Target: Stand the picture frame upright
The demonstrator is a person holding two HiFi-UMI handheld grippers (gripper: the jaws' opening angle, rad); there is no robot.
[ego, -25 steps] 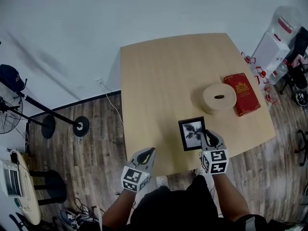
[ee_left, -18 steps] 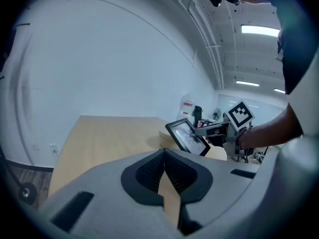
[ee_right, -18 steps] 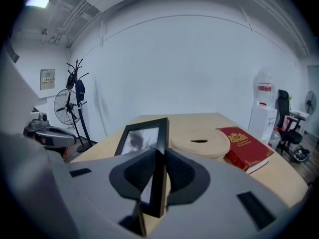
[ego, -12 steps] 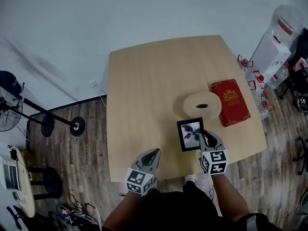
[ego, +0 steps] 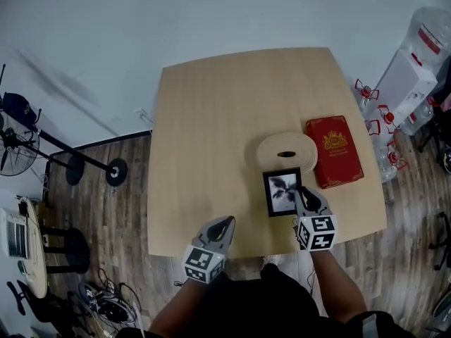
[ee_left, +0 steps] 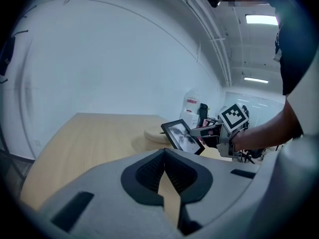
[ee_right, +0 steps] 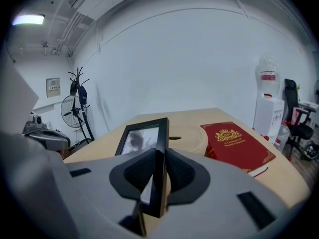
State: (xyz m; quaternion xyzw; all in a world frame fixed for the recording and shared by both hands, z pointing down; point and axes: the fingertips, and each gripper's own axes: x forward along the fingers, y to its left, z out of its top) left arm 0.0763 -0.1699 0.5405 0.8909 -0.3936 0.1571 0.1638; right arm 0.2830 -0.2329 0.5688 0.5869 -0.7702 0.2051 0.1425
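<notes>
My right gripper [ego: 303, 191] is clamped on the picture frame [ego: 282, 191]. In the right gripper view the black edge of the frame stands between the two pads, and both pads press on it. The frame reaches out ahead of my jaws and a little to their left, its glass face turned up and to the left. It sits at a slant, neither flat nor upright, and I cannot tell whether its lower corner touches the table [ego: 211, 132].

Just beyond the frame, straight ahead of the right gripper, lies a round pale wooden disc [ego: 286, 151] with a dark slot in its top. A red book [ego: 333, 151] lies flat ahead and to the right of it, just beside the disc.

My left gripper [ego: 227, 220] is well off to the left of the frame, over the near edge of the table. Its jaws meet at the tips and nothing is between them.
</notes>
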